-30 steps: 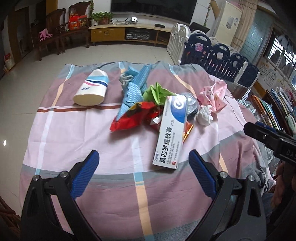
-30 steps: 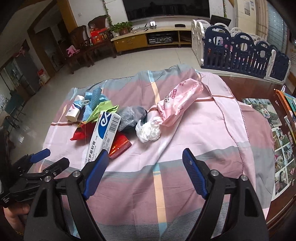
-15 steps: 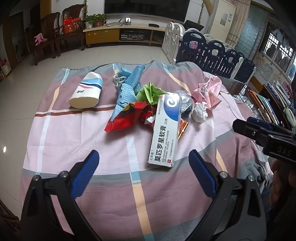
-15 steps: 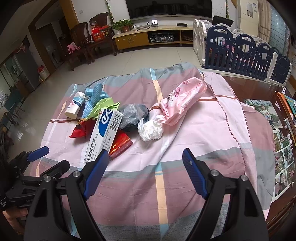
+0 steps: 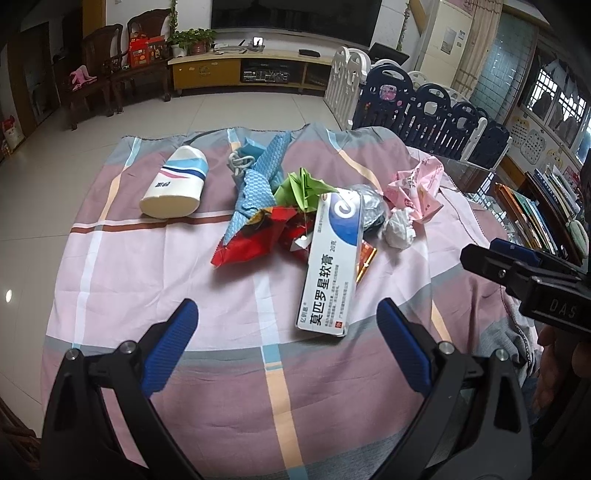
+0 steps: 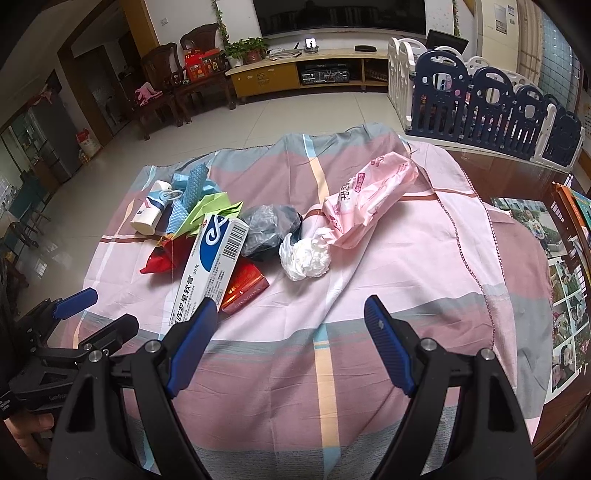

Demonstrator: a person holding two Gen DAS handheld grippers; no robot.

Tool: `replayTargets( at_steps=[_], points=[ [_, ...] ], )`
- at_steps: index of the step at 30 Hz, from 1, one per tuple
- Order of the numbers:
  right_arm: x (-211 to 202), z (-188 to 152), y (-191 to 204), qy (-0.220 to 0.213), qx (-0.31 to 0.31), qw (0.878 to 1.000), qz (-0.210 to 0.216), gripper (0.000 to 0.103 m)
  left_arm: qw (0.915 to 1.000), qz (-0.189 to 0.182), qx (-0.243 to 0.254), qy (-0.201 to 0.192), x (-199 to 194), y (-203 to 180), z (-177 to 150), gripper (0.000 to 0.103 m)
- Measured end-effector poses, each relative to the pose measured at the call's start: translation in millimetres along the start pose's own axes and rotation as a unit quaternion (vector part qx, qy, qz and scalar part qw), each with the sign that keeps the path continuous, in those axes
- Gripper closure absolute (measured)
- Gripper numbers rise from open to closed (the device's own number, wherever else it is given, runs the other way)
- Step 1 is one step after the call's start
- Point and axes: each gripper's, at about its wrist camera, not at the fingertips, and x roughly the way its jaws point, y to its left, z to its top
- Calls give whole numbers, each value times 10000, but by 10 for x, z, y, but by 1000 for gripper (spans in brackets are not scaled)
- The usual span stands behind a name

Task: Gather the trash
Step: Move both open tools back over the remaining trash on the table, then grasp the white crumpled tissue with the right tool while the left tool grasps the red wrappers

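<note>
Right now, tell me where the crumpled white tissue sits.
The crumpled white tissue lies on the plaid cloth right of the pile, between the grey plastic bag and the pink wrapper.

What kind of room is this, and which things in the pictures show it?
Most likely a home living room: a large television above a low media cabinet, wooden armchairs by the wall, and a folding baby playpen fence beside the cloth-covered table.

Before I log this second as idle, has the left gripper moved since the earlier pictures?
Yes. In the left wrist view the left gripper has drifted right: the ointment box and white bottle, lying on the cloth, sit further left in frame.
</note>
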Motion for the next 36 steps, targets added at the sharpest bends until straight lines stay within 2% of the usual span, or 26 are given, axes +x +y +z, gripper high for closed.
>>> replayTargets(
  at_steps=[15, 25, 30, 34, 35, 36],
  points=[
    [37, 3, -19, 38, 5, 10000, -16, 23, 10000, 3, 55, 70, 62, -54, 12, 6],
    [366, 142, 77, 121, -300, 9993, -212, 24, 9999, 116, -35, 49, 65, 25, 35, 6],
    [665, 233, 58, 309, -262, 9987, -309, 42, 9995, 223, -200, 41, 60, 139, 59, 6],
    [896, 264, 26, 565, -161, 9980, -251, 51, 9994, 240, -239, 44, 69, 189, 82, 7],
    [951, 266, 33, 633, -183, 9976, -224, 58, 9994, 231, -243, 38, 68, 196, 85, 7],
    [987, 270, 40, 649, -207, 9974, -213, 61, 9994, 214, -255, 27, 66, 207, 92, 7]
  ],
)
